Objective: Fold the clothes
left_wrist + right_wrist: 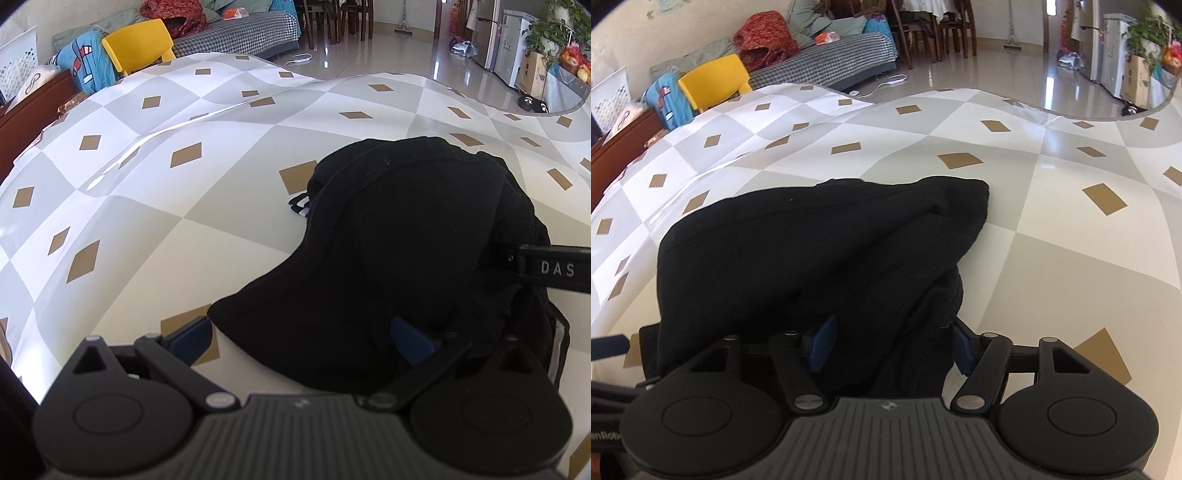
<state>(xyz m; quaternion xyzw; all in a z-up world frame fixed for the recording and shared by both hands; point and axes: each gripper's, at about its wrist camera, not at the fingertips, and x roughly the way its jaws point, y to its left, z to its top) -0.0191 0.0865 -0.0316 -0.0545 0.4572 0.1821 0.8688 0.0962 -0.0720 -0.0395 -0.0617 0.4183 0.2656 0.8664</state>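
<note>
A black garment [388, 251] lies folded in a thick bundle on the checked tablecloth [166, 221]. A striped black-and-white bit [300, 205] sticks out at its far left edge. My left gripper [301, 341] is open wide at the bundle's near edge, with one blue pad [410, 343] over the cloth and the other over the table. My right gripper [892, 347] has its blue pads [823, 343] pressed on a bunched fold of the garment [827, 251]. One of its fingers [546, 269], marked DAS, reaches in from the right in the left wrist view.
The tablecloth [1052, 221] spreads wide to the left, far side and right of the bundle. A yellow chair [138, 44] and a brown cabinet [33, 107] stand past the table's far left edge. A sofa with clothes [820, 62] and shiny floor lie beyond.
</note>
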